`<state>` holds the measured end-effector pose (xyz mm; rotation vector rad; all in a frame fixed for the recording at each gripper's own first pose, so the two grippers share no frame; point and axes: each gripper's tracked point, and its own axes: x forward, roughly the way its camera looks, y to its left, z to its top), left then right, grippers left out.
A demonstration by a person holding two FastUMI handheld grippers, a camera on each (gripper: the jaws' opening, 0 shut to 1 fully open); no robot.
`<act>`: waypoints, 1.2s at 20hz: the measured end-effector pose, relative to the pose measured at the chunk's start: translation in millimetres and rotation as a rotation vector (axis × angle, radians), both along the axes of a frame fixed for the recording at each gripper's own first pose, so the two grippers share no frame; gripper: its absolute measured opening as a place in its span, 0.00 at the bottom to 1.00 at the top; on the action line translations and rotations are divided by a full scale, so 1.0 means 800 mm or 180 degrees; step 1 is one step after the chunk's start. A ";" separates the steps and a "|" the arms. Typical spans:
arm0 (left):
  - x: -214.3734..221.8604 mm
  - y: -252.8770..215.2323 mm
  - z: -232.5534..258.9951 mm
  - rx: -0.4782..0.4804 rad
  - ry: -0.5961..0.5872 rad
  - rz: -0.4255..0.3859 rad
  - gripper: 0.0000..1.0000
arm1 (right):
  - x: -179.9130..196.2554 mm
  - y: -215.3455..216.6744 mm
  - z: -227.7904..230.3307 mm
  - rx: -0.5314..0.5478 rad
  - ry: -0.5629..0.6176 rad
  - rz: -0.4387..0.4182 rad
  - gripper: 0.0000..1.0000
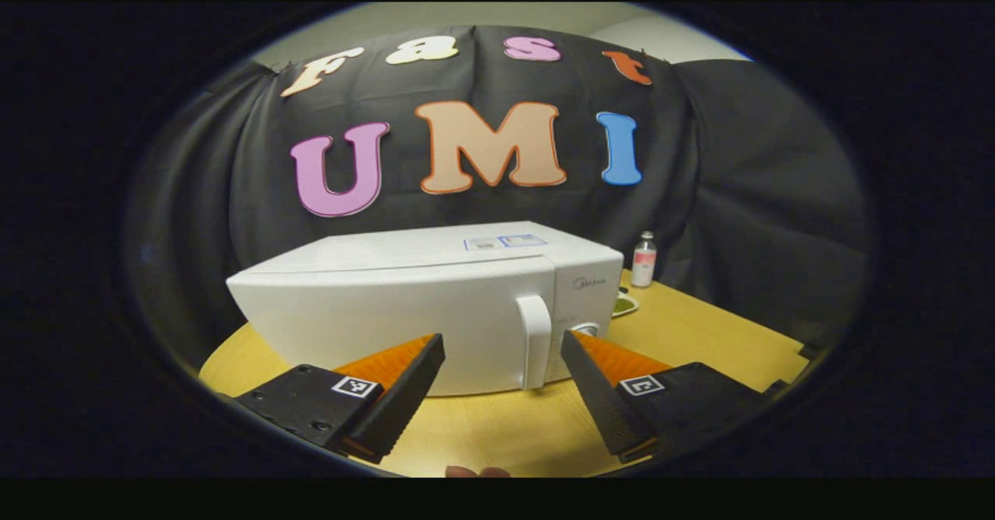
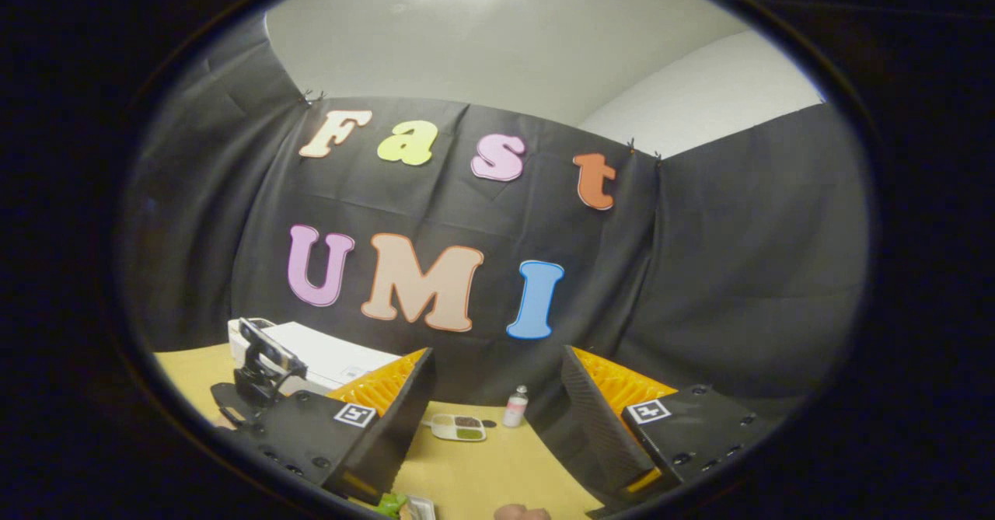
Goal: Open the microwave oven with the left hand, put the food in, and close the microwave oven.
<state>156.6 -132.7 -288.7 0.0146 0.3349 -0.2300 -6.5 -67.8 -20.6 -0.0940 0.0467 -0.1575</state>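
A light wooden desk [image 1: 699, 341] with a rounded front edge carries everything here. In the left gripper view a white microwave oven [image 1: 420, 302] stands on it at the centre, door shut, its upright handle [image 1: 534, 341] on the front face. At about three o'clock from the oven, partly hidden behind its corner, lies a small plate of green food [image 1: 624, 303]; at about two o'clock, farther back, a small bottle [image 1: 644, 259] stands upright. In the right gripper view a divided food tray [image 2: 459, 427] lies flat on the desk, with the bottle just beside it at three o'clock.
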 end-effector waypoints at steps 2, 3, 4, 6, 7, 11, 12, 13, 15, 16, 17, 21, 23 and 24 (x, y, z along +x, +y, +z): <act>0.006 -0.015 -0.024 0.0051 0.0135 -0.0062 0.98 | -0.002 -0.006 -0.004 -0.0021 0.0040 -0.0035 1.00; 0.010 -0.018 -0.031 0.0063 0.0176 -0.0067 0.97 | -0.004 -0.009 -0.007 -0.0036 0.0062 -0.0059 1.00; 0.014 -0.021 -0.036 0.0072 0.0192 -0.0067 0.97 | -0.006 -0.014 -0.008 -0.0040 0.0071 -0.0087 1.00; 0.020 -0.026 -0.047 0.0089 0.0253 -0.0049 0.96 | -0.009 -0.021 -0.009 0.0001 0.0071 -0.0132 1.00; 0.024 -0.026 -0.050 0.0117 0.0280 -0.0032 0.95 | -0.009 -0.023 -0.011 0.0025 0.0084 -0.0143 1.00; 0.032 -0.037 -0.052 0.0175 0.0253 -0.0094 0.89 | -0.009 -0.029 -0.026 0.0021 0.0176 -0.0161 1.00; 0.033 -0.038 -0.052 0.0198 0.0245 -0.0102 0.85 | -0.009 -0.031 -0.028 -0.0001 0.0198 -0.0165 0.98; 0.035 -0.038 -0.053 0.0232 0.0245 -0.0093 0.78 | -0.009 -0.032 -0.030 -0.0013 0.0210 -0.0171 0.96; 0.044 -0.032 -0.056 0.0300 0.0260 -0.0033 0.63 | -0.011 -0.037 -0.029 -0.0022 0.0209 -0.0211 0.96; 0.043 -0.036 -0.059 0.0257 0.0320 -0.0020 0.46 | -0.013 -0.040 -0.027 -0.0019 0.0192 -0.0238 0.96; 0.045 -0.038 -0.059 0.0194 0.0303 -0.0002 0.29 | -0.014 -0.041 -0.026 -0.0009 0.0177 -0.0251 0.96; 0.044 -0.042 -0.056 -0.0213 0.0436 -0.0139 0.11 | -0.017 -0.047 -0.029 -0.0045 0.0189 -0.0277 0.96; 0.041 -0.044 -0.060 -0.0288 0.0562 -0.0249 0.04 | -0.020 -0.046 -0.030 -0.0018 0.0199 -0.0272 1.00; 0.037 -0.044 -0.059 -0.0267 0.0612 -0.0307 0.04 | -0.021 -0.045 -0.033 0.0014 0.0208 -0.0260 0.97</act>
